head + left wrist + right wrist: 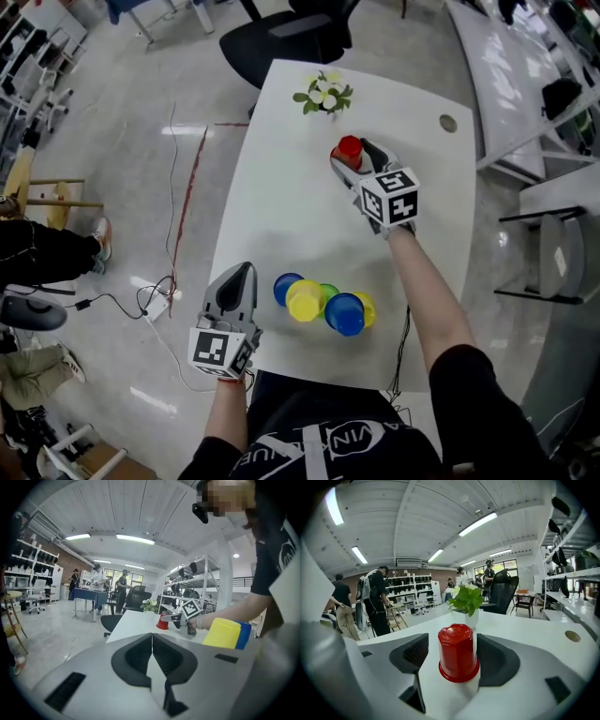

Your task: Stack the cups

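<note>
- Red cup (350,148): upturned on the far part of the white tabletop (281,206). It stands between the spread jaws of the right gripper (356,157). Only the right gripper view shows a gap beside the cup, so the pads are not pressing.
- Left gripper (244,270): at the tabletop's near left corner. Its own view shows the jaws together with nothing between them.
- Cluster of blue, yellow and green cups (305,300): by the near edge, touching one another. Only the head view shows the whole cluster.
- Potted plant (323,96): beyond the red cup.
- Room: pale glossy floor (122,187); office chair (281,37) at the tabletop's far end; shelving (23,566) and standing people (377,599) in the gripper views.
</note>
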